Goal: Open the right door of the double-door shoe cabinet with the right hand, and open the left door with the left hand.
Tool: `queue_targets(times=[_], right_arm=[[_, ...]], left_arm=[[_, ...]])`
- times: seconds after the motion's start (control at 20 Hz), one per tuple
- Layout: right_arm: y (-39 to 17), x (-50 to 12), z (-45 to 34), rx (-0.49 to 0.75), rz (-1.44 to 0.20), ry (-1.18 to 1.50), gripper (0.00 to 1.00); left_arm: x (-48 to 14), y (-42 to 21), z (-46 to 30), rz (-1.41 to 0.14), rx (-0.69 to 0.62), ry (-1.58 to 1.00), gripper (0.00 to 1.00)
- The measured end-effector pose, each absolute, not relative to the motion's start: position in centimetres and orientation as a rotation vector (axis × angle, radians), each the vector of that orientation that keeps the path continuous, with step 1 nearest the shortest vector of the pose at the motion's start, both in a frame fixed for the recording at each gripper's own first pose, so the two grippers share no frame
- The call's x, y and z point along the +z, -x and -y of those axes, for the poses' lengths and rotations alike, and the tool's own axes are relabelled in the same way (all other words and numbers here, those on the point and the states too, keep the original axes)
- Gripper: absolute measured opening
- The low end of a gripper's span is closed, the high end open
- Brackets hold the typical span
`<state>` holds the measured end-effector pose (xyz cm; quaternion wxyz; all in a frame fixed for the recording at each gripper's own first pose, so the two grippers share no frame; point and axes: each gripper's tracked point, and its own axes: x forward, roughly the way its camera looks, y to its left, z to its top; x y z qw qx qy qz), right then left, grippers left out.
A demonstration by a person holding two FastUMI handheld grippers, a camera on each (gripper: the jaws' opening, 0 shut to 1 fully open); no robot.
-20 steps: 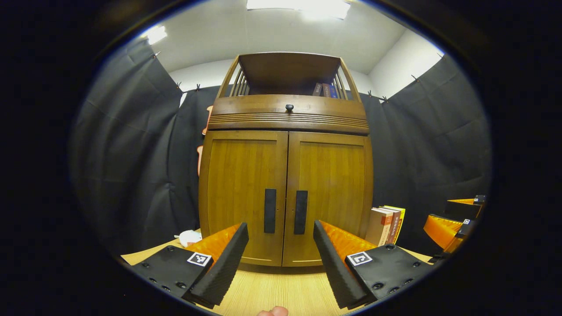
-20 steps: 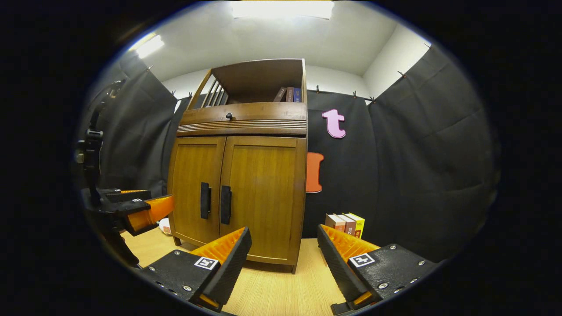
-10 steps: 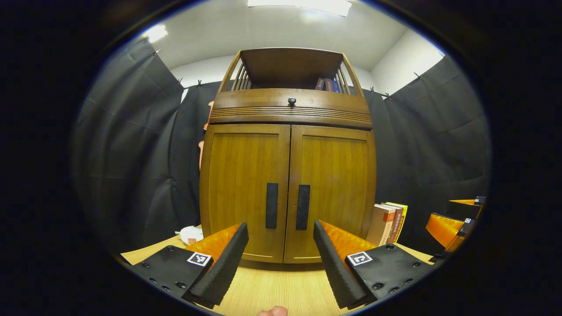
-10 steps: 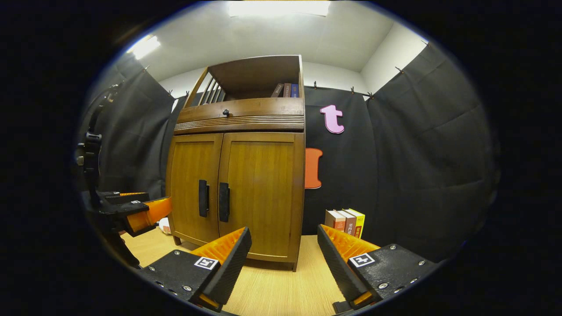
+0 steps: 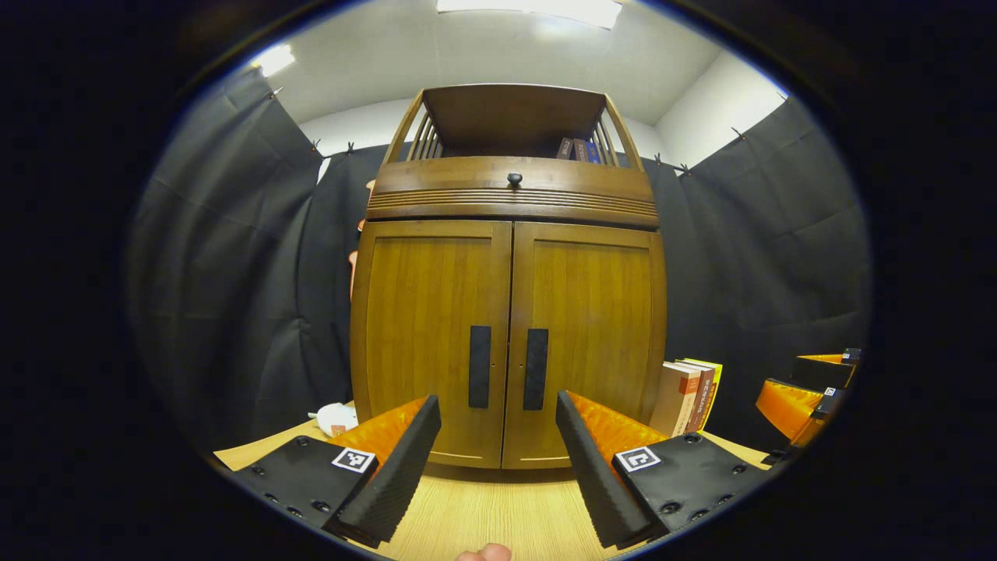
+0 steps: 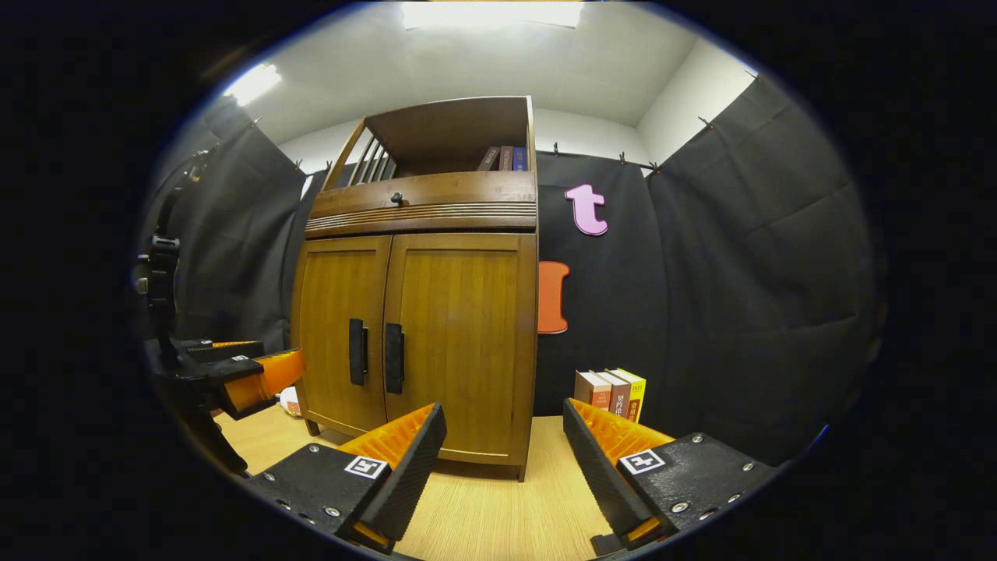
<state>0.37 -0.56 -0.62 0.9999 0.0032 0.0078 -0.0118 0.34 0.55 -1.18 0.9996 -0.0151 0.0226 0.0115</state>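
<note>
Straight ahead of your left gripper [image 5: 498,436], the shoe cabinet [image 5: 506,312] is standing on the wooden tabletop [image 5: 498,514] with both doors closed. The left door [image 5: 424,335] and right door [image 5: 588,335] are meeting at the middle, and their two dark handles [image 5: 479,378] are sitting side by side along that seam. Your left gripper is hanging released, fingers spread wide, holding nothing, with a strip of bare tabletop lying between it and the cabinet's foot.

Your right gripper [image 6: 502,444] is likewise spread and holding nothing, aiming at the cabinet's right front corner [image 6: 530,351]. Open tabletop is running to the right of that corner, up to a row of books [image 6: 611,389] standing against the black cloth wall [image 6: 740,273].

A small white object [image 5: 336,418] is peeking from behind the cabinet's left side, too hidden to identify. More books [image 5: 576,149] are sitting on the top shelf, partly cut off by the rails.
</note>
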Motion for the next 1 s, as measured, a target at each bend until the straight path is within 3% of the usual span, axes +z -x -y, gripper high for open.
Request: queue_targets(times=[0.1,0.15,0.2,0.25,0.35,0.4,0.45,0.5,0.6,0.8,0.85,0.95,1.0], right_arm=[[-0.40,-0.59,0.40,-0.019,-0.015,0.000,0.97],[-0.31,-0.59,0.30,-0.017,-0.015,0.003,0.93],[-0.30,-0.61,0.24,-0.015,-0.014,0.006,0.97],[-0.25,-0.46,0.18,-0.014,-0.013,0.008,0.93],[-0.18,-0.49,0.22,-0.013,-0.013,0.010,0.97],[-0.16,-0.58,0.24,-0.014,-0.014,0.011,0.97],[-0.13,-0.54,0.40,-0.019,-0.013,0.014,0.93],[-0.10,-0.46,0.47,-0.022,-0.012,0.015,0.93],[-0.02,-0.63,0.54,-0.023,-0.017,0.010,0.93],[-0.07,-0.94,0.46,-0.023,-0.024,0.007,0.97],[0.00,-0.85,0.40,-0.022,-0.022,0.005,0.93],[0.05,-0.66,0.51,-0.025,-0.018,0.007,0.88],[0.07,-0.72,0.51,-0.024,-0.019,0.008,0.93]], left_arm=[[-1.19,-0.45,-0.59,-0.043,0.025,0.034,0.93],[-1.13,-0.48,-0.53,-0.043,0.025,0.035,0.93],[-1.14,-0.39,-0.66,-0.043,0.027,0.034,0.93],[-1.13,-0.34,-0.65,-0.043,0.027,0.034,0.93],[-1.23,-0.27,-0.69,-0.045,0.029,0.035,0.99],[-1.27,-0.24,-0.74,-0.046,0.030,0.037,0.96],[-1.31,-0.23,-0.87,-0.048,0.033,0.037,0.99],[-1.42,-0.08,-0.95,-0.050,0.036,0.036,0.93],[-1.59,-0.05,-1.12,-0.054,0.040,0.036,0.96],[-1.92,0.21,-1.30,-0.063,0.047,0.032,0.93],[-1.92,0.18,-1.38,-0.064,0.049,0.030,0.93],[-1.96,0.20,-1.35,-0.066,0.050,0.030,0.99],[-1.94,0.27,-1.40,-0.067,0.050,0.030,0.99]])
